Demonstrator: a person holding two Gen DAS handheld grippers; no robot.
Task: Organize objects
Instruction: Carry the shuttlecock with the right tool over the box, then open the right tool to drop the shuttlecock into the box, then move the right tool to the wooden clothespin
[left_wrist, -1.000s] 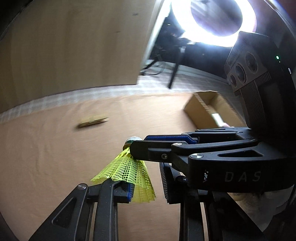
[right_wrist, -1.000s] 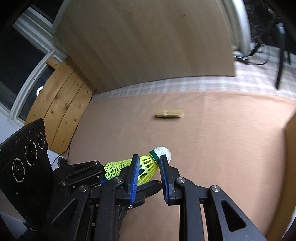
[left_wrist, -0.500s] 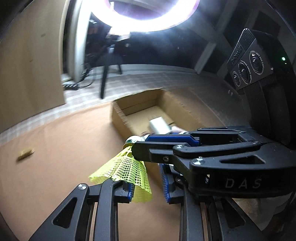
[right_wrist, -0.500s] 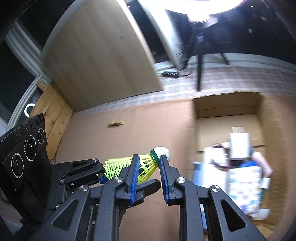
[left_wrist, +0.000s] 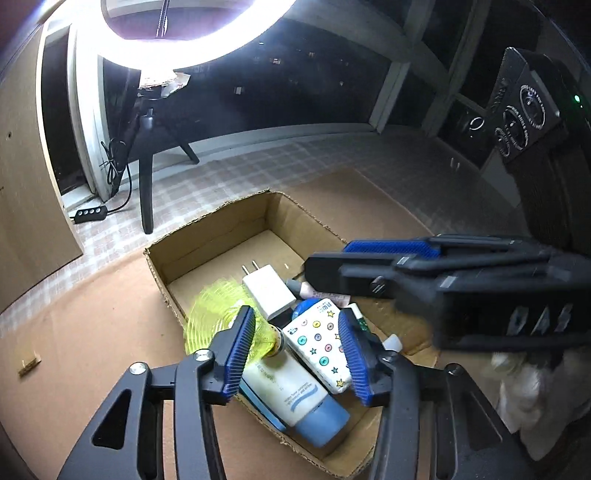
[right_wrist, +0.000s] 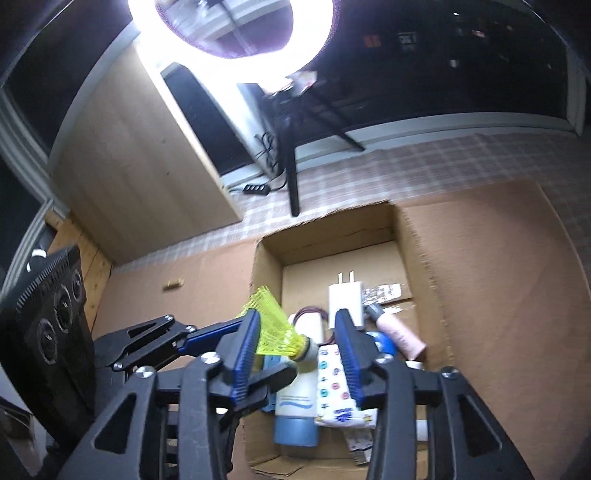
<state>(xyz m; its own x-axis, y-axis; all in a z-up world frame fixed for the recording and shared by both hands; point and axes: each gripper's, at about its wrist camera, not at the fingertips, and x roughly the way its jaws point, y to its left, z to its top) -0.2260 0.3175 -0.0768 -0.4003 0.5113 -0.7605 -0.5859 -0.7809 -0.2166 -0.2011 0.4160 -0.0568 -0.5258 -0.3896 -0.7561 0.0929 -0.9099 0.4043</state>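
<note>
Both tools, left (left_wrist: 297, 350) and right (right_wrist: 295, 349), are opening around a yellow shuttlecock (right_wrist: 275, 326) above the cardboard box (left_wrist: 207, 240), risking it tumbling outside the near rim.

Matt corrugated cardboard box (left_wrist: 207, 236); yellow plastic-mesh shuttlecock (right_wrist: 275, 328).

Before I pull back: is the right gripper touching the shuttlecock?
Cannot tell. Right wrist view: the right gripper is opening its jaws around the shuttlecock; cork clears one finger, skirt overlaps the other.
</note>
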